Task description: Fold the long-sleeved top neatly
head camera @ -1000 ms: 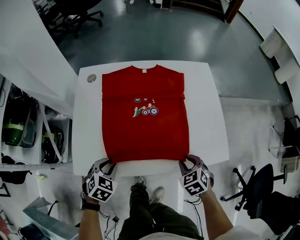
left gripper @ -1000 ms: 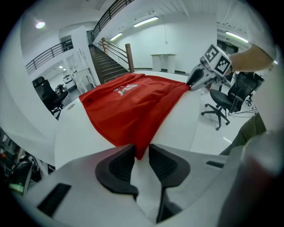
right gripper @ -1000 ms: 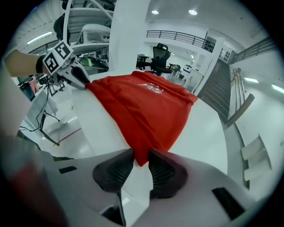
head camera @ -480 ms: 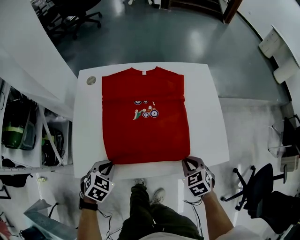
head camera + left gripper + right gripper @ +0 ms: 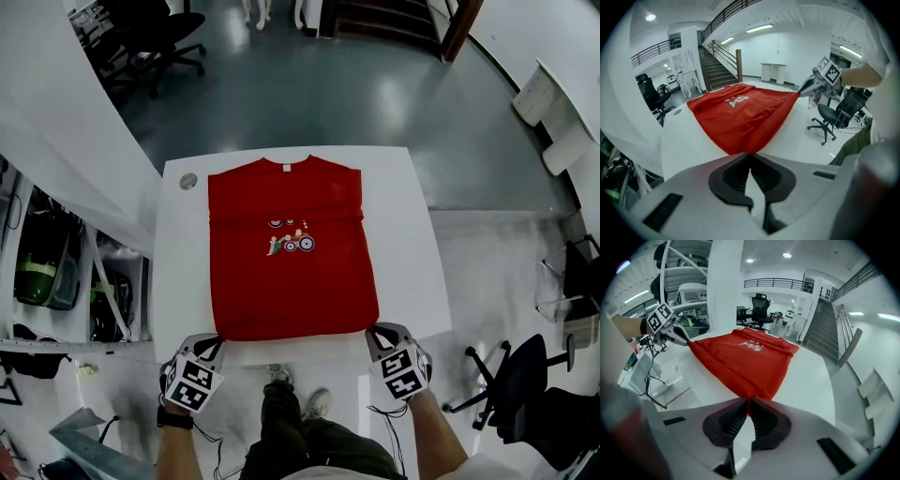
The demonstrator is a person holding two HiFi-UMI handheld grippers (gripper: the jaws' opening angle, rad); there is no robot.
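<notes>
A red long-sleeved top (image 5: pixel 291 248) with a small tractor print lies flat on the white table (image 5: pixel 412 253), its sleeves folded in and its collar at the far side. My left gripper (image 5: pixel 212 339) is shut on the hem's near left corner (image 5: pixel 749 151). At the near right corner (image 5: pixel 749 401) my right gripper (image 5: pixel 374 331) is shut on the hem. Both jaws have just closed on the cloth. Each corner is lifted slightly off the table. The left gripper view also shows the right gripper (image 5: pixel 806 86), and the right gripper view the left gripper (image 5: pixel 684 339).
A small round disc (image 5: pixel 188 181) sits on the table's far left corner. Office chairs (image 5: pixel 511 375) stand to the right of me and another (image 5: pixel 155 28) beyond the table. Shelving with bags (image 5: pixel 47 262) runs along the left. My legs (image 5: pixel 291 422) are at the near edge.
Both grippers have closed on the hem corners and lifted them a little. The head view has shifted, so the table sits lower in it.
</notes>
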